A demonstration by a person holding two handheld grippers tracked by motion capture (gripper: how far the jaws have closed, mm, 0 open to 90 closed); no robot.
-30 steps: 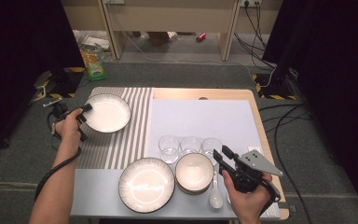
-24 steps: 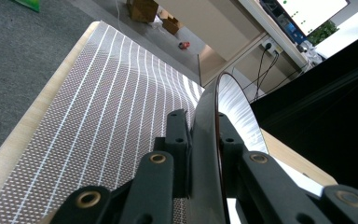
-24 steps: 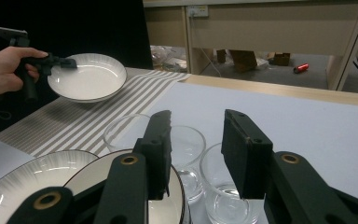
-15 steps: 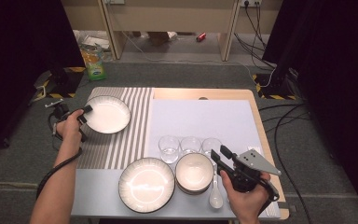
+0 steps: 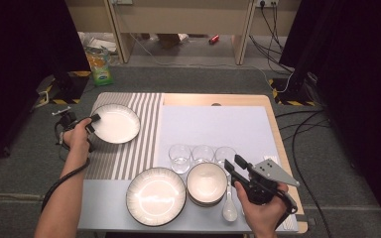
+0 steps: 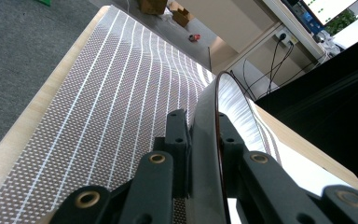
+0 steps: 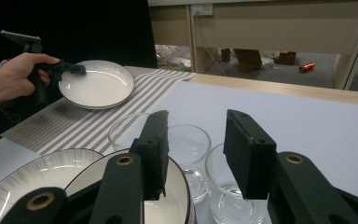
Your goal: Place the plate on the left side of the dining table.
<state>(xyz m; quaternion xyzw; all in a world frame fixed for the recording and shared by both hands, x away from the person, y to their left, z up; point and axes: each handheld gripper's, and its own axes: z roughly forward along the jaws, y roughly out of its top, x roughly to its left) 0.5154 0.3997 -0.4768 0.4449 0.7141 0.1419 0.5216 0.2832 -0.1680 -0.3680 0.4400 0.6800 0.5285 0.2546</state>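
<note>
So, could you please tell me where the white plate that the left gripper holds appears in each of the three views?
High view: the plate sits upper left, over the striped mat, its rim clamped by the left gripper.
Left gripper view: seen edge-on at centre, rising between the jaws.
Right gripper view: upper left, beyond the glasses.
Shared landmark: the striped mat beneath it.

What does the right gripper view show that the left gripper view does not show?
Right gripper view alone: three glasses, the stacked bowls, a second plate near the bottom left, the pale blue mat and the open right tongs.
Left gripper view alone: a close look at the left tongs shut on the white plate's rim, seen edge-on.
Both: that white plate and the striped mat.
</note>
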